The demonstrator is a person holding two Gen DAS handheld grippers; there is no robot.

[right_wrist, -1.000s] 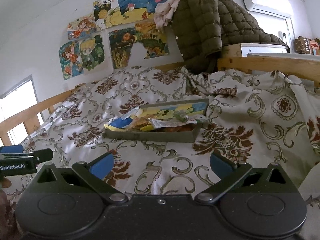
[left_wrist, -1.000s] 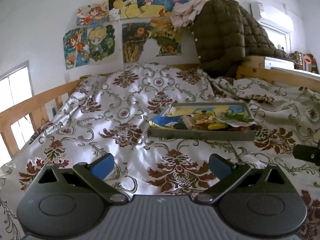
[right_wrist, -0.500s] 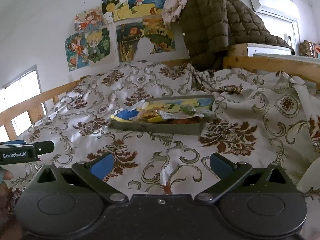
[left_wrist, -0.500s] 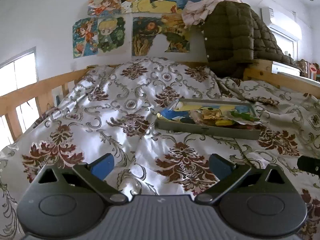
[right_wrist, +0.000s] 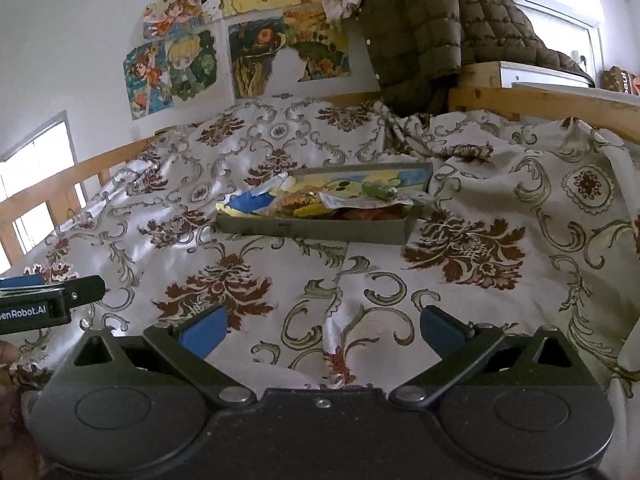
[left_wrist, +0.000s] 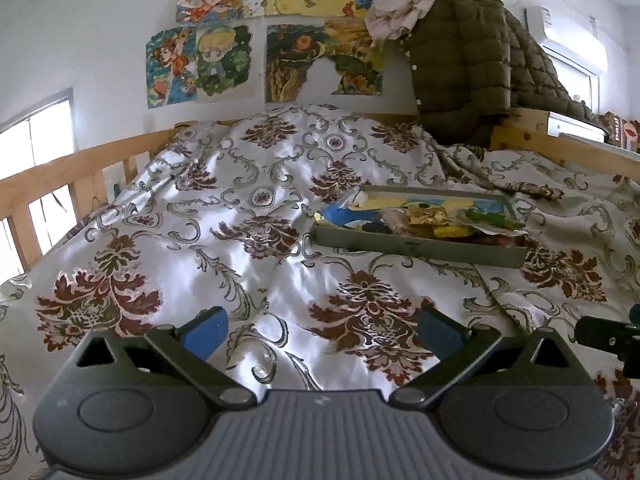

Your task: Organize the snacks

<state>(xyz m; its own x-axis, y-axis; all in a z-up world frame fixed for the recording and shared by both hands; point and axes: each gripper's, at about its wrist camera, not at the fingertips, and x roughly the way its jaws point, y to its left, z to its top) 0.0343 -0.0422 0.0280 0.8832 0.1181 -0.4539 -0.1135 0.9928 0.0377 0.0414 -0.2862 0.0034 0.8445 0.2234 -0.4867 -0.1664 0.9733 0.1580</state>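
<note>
A shallow grey tray (left_wrist: 420, 245) (right_wrist: 316, 230) lies on the patterned bedspread (left_wrist: 248, 240) (right_wrist: 280, 280), holding several snack packets (left_wrist: 432, 220) (right_wrist: 344, 204) in blue, yellow, green and gold wrappers. My left gripper (left_wrist: 324, 330) hangs low over the bedspread, well short of the tray, open with nothing between its blue pads. My right gripper (right_wrist: 320, 328) is also open and empty, with the tray farther ahead of it. The other gripper's tip shows at the right edge of the left wrist view and at the left edge of the right wrist view.
A wooden bed rail (left_wrist: 60, 184) runs along the left and another (right_wrist: 540, 104) at the back right. An olive quilted jacket (left_wrist: 468, 64) hangs over the far corner. Cartoon posters (left_wrist: 260, 40) cover the wall. A person's hand (right_wrist: 8, 364) shows at the lower left.
Both grippers have drawn back and tilted a little upward, so the tray looks farther off. Both stay open and empty.
</note>
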